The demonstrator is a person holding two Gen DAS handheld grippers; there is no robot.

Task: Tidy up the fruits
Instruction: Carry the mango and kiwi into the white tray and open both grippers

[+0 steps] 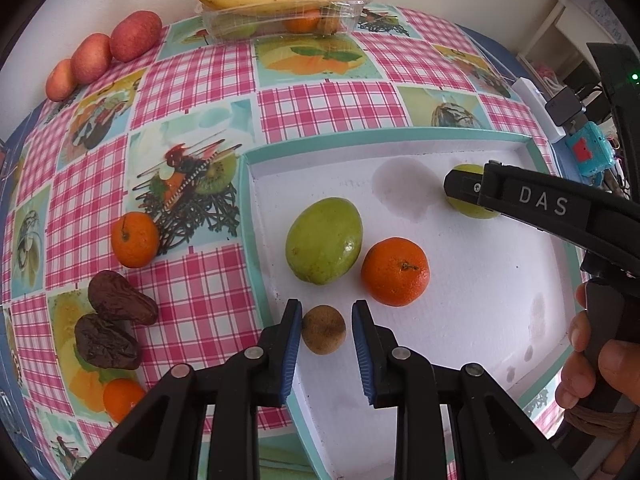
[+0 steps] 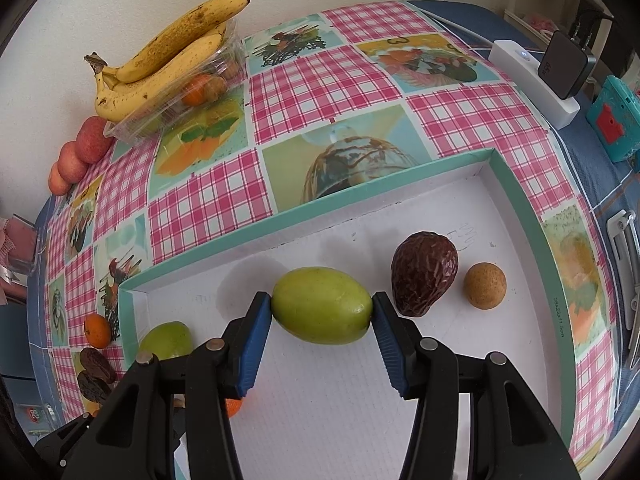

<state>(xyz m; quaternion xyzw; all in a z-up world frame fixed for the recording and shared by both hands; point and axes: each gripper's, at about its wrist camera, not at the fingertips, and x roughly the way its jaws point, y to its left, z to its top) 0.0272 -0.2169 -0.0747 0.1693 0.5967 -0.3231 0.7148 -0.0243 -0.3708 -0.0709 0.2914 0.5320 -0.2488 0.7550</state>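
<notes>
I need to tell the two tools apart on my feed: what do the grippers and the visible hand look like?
Both look the same: the left gripper and right gripper have black plastic linkage arms with silver pivot pins and ribbed blue pads. The right gripper's side carries white letters "DAS". The right hand has a brown band at the wrist; no sleeve shows.

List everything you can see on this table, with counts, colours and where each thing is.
bananas: one bunch, yellow, on clear container, back
red fruit: three, back left by wall
oranges: four; one in tray, two on tablecloth, one in container
green fruit: two, in tray
dark wrinkled fruit: three; one in tray, two on tablecloth
small brown fruit: two, in tray
tray: one, white, teal rim
power strip: one, white, right edge
left gripper: open around small brown fruit
right gripper: shut on green fruit
</notes>
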